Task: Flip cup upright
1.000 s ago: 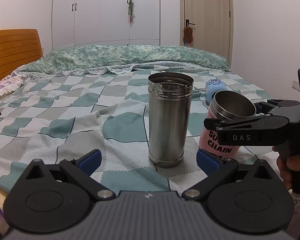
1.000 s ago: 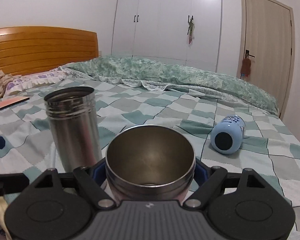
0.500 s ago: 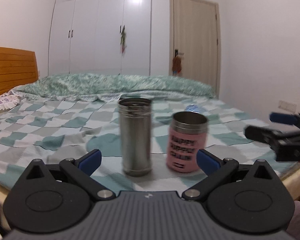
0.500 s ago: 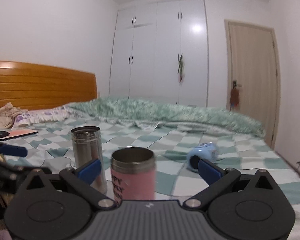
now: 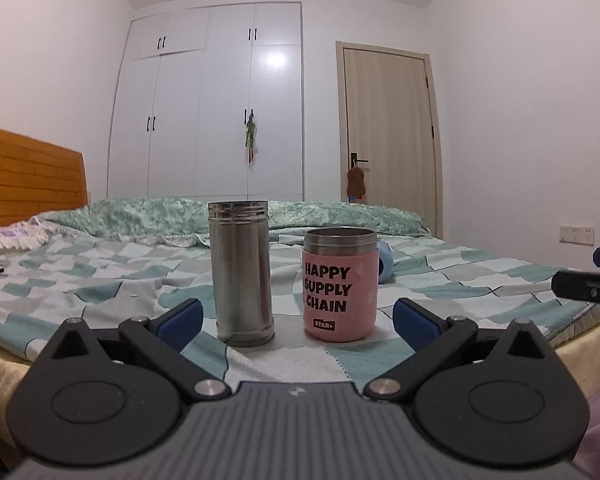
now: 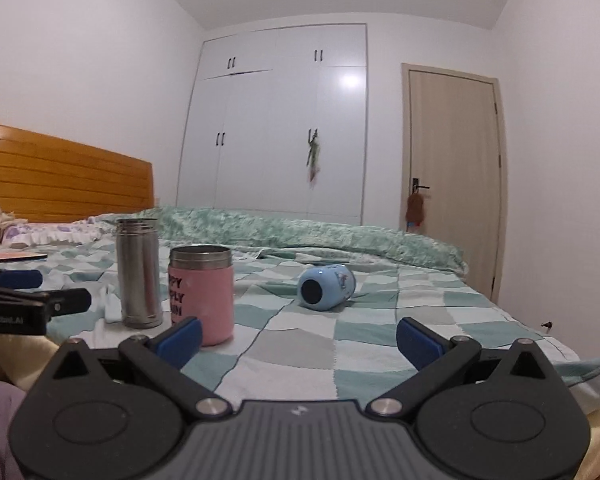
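Both tongs, the left gripper (image 5: pixel 296 316) and the right gripper (image 6: pixel 298 336), stood apart and empty. At centre frame the pink cup (image 5: pixel 340 286) stood upright beside the steel flask (image 5: pixel 242 272); right of centre the blue cup (image 6: pixel 326 286) lay sideways, probably needing the next grasp.

Brushed steel flask (image 5: pixel 242 272); pink cup (image 5: pixel 340 292) matt with steel rim; cloth quilt (image 5: pixel 100 280); glossy wardrobe (image 5: pixel 228 112); wooden headboard (image 5: pixel 28 176).
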Demonstrator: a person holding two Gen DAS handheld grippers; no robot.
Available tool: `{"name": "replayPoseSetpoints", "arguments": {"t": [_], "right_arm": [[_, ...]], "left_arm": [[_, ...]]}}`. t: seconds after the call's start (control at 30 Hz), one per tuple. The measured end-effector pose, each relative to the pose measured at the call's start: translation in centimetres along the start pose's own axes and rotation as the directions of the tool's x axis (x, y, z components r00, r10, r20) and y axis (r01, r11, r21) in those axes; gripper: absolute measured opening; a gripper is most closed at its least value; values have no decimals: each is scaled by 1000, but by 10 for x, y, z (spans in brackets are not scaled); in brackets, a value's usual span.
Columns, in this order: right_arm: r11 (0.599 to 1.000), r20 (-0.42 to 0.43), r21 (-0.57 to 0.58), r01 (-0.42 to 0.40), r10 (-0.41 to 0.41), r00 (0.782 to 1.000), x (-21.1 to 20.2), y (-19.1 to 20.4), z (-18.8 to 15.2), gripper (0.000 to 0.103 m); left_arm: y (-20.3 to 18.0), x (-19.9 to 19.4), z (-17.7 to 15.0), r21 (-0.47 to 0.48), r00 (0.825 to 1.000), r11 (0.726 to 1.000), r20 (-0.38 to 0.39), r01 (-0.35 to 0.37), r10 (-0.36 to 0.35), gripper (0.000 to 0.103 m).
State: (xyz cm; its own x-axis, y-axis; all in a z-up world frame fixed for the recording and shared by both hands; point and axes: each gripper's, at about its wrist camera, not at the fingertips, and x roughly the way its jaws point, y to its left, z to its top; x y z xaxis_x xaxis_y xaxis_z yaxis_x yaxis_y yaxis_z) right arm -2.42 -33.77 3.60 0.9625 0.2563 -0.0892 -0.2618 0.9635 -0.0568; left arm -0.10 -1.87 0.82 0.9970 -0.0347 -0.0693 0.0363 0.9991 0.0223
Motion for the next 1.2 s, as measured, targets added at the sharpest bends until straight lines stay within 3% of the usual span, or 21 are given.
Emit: {"name": "replayPoseSetpoints", "arguments": {"t": [0.2, 1.2], "right_arm": [[999, 10, 34, -1, 1, 1000, 0, -6, 0, 103], [1000, 19, -10, 3, -3, 1000, -1, 3, -1, 103]], "left_arm": [[1, 1, -1, 5, 1000, 1000, 3, 1, -1, 103], [5, -3, -2, -12, 1000, 1000, 11, 6, -5, 103]]}}
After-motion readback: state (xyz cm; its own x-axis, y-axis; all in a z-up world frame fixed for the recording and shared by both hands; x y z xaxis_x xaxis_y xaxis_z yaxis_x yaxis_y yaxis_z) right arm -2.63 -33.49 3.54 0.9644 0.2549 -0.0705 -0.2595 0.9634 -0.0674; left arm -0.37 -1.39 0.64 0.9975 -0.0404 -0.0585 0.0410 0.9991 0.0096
